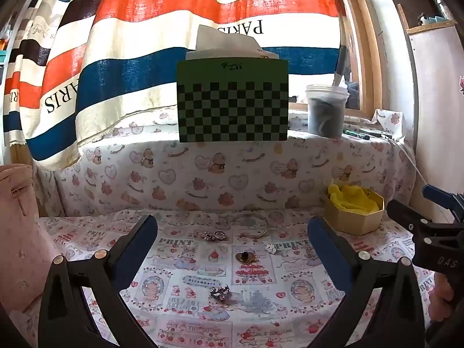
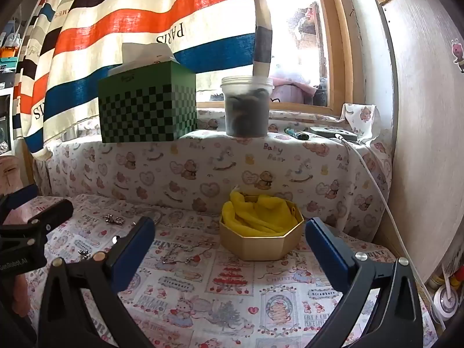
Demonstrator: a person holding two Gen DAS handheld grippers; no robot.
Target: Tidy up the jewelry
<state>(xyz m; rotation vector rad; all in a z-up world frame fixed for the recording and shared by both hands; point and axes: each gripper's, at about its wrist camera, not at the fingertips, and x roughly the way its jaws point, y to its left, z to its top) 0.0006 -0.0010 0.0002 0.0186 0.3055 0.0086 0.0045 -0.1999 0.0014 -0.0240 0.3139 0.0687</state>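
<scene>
Jewelry lies on the printed cloth in the left wrist view: a silver bangle (image 1: pixel 253 226), silver rings (image 1: pixel 214 235), a gold piece with a dark stone (image 1: pixel 245 256), a small white charm (image 1: pixel 271 248) and a silver cluster (image 1: pixel 220 291). A gold octagonal box (image 1: pixel 355 211) lined with yellow cloth stands at the right; it shows in the right wrist view (image 2: pixel 261 239) too. A thin chain (image 2: pixel 185 253) lies left of the box. My left gripper (image 1: pixel 232 232) is open above the pieces. My right gripper (image 2: pixel 229 232) is open, just before the box.
A green checkered tissue box (image 1: pixel 232 101) and a plastic tub (image 1: pixel 326 110) stand on the raised ledge behind. A striped curtain (image 1: pixel 145 43) hangs at the back. A pink bag (image 1: pixel 17 217) is at the left. A white cable (image 2: pixel 377 191) runs down the right side.
</scene>
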